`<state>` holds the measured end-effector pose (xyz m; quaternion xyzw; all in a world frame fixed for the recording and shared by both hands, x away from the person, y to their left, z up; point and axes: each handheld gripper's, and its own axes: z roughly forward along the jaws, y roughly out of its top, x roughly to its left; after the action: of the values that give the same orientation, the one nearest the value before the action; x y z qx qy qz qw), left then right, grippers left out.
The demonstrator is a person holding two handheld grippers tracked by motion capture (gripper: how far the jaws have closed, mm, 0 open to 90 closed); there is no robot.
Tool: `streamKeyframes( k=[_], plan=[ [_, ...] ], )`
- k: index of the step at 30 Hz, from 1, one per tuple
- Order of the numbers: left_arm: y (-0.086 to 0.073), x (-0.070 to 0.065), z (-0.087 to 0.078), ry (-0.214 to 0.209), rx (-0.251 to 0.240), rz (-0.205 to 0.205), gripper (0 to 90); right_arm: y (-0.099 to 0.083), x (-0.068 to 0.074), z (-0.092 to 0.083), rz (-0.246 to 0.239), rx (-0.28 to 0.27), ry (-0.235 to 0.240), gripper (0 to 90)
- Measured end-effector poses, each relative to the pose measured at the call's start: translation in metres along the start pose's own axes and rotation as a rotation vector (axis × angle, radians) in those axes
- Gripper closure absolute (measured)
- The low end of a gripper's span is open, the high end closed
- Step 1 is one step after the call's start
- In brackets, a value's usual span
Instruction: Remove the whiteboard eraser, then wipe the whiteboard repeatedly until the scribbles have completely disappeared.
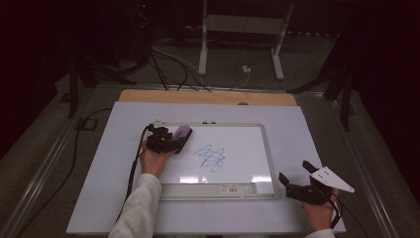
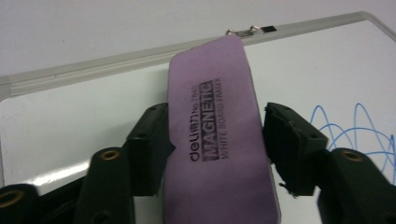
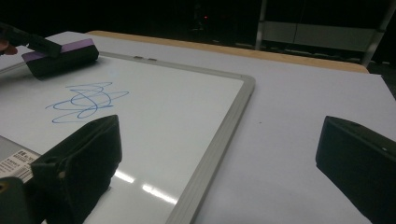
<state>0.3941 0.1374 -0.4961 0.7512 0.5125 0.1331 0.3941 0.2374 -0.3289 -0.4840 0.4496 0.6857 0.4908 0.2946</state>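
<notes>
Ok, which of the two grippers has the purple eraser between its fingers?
The left gripper: the purple eraser sits between its fingers, over the whiteboard. The right gripper has fingers standing wide with nothing between them, beside the board.

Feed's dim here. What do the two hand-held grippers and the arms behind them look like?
Both are black, two-jawed tools. The left hand-held gripper trails a black cable past a pale grey sleeve. Its blocky black jaws carry brass-coloured screw inserts. The right hand-held gripper bears a light grey three-cornered plate with small dark dots, and a cable loops by the wrist.
</notes>
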Motion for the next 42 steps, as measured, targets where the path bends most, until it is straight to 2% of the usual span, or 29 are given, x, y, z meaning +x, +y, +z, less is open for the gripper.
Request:
streamKeyframes(
  k=[4,12,18,26,34,42],
  plan=[
    [-0.001,0.002,0.003,0.014,0.021,0.005,40.1,0.0,0.0,0.0,-0.002,0.0,0.002,0.7],
    [-0.001,0.004,0.002,0.003,0.027,0.002,41.0,0.0,0.0,0.0,0.0,0.0,0.0,0.7],
    [-0.001,0.002,0.001,0.02,0.03,0.017,41.5,0.0,0.0,-0.001,0.0,-0.001,0.002,0.7],
    [0.001,0.001,-0.004,0.023,0.008,0.021,41.6,0.0,-0.001,-0.001,0.007,-0.003,0.003,0.7],
    [0.003,-0.003,-0.01,0.023,-0.013,0.042,41.6,0.0,-0.001,-0.001,0.006,-0.002,0.001,0.7],
    [0.006,-0.009,-0.014,0.007,-0.032,0.059,41.7,-0.001,-0.002,-0.004,0.01,-0.005,-0.006,0.7]
  ],
)
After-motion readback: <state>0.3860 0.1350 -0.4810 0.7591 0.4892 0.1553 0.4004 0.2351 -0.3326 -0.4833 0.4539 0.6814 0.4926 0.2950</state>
